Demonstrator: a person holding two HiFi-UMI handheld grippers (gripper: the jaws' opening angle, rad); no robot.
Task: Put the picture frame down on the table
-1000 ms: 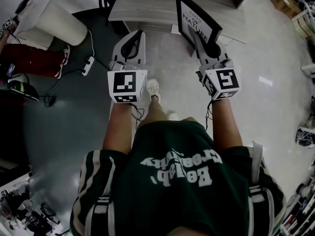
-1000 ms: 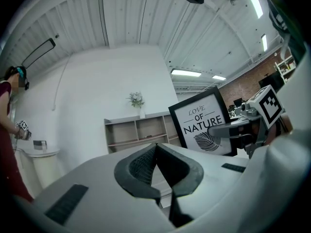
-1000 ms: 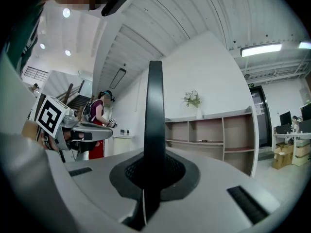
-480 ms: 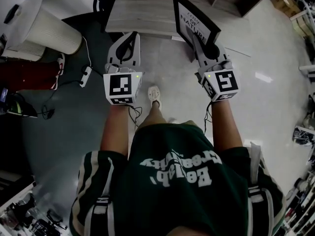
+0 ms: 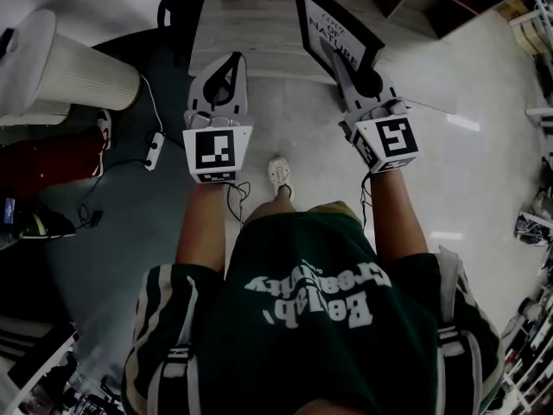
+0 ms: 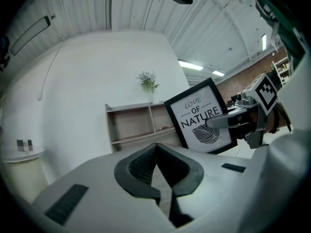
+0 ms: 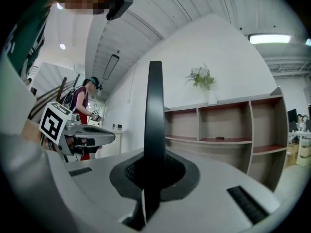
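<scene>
**Setting the frame down without a knock**

The right gripper [image 5: 348,63] clamps the picture frame [image 5: 333,26] by one edge, upright, above the table's [image 5: 251,24] near edge. The left gripper [image 5: 226,66] is closed on nothing. Best to land the bottom edge well inside, then release.

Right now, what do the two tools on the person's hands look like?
The left tool and right tool are light grey, each with two long jaws lined with dark, textured pads. Each carries a white cube printed with black square markers and trails a thin black cable. The person wears a dark green shirt with white lettering and white-striped short sleeves.
</scene>
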